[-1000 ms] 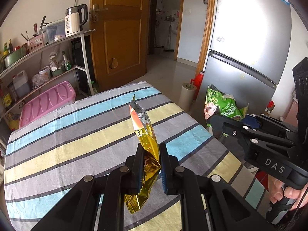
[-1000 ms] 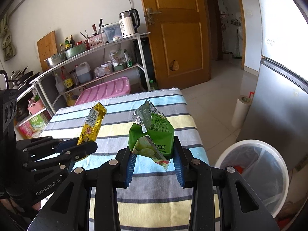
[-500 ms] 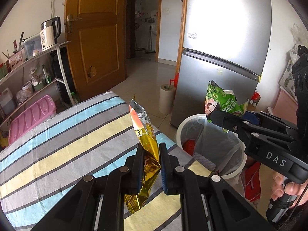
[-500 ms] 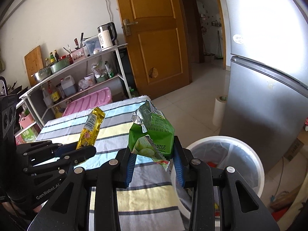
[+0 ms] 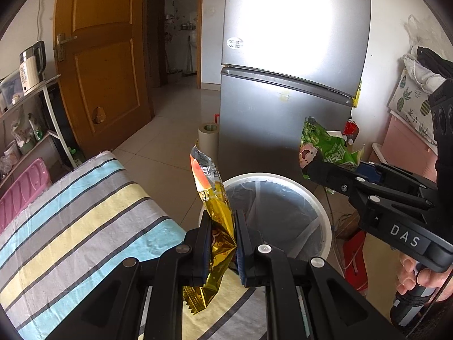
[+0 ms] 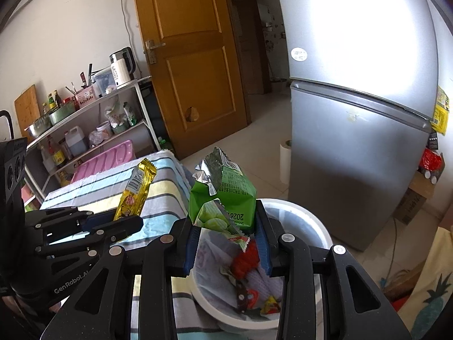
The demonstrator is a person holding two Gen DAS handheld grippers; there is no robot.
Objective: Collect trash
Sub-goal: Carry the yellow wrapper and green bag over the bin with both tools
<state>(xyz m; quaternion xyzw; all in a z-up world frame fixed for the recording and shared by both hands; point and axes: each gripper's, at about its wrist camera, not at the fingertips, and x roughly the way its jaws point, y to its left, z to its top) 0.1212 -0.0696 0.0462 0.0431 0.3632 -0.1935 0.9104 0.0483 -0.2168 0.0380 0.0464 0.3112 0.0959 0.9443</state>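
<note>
My left gripper (image 5: 222,221) is shut on a gold snack wrapper (image 5: 216,212), held upright at the striped table's (image 5: 85,212) end beside the white trash bin (image 5: 325,226). My right gripper (image 6: 226,226) is shut on a green snack bag (image 6: 226,198), held directly over the bin (image 6: 311,221). The bin is lined with a clear bag and holds red and yellow wrappers (image 6: 245,260). The green bag (image 5: 325,150) and right gripper also show in the left wrist view. The gold wrapper (image 6: 136,189) and left gripper show at the left of the right wrist view.
A silver fridge (image 5: 291,85) stands just behind the bin. A paper roll (image 5: 208,138) sits on the floor by it. A wooden door (image 6: 192,70) and a metal shelf rack (image 6: 93,107) with a kettle, bottles and a pink tray stand beyond the table.
Both grippers have swung right, off the table toward the bin, still holding their wrappers. The green bag now hangs over the bin's opening, and the gold wrapper is at its rim.
</note>
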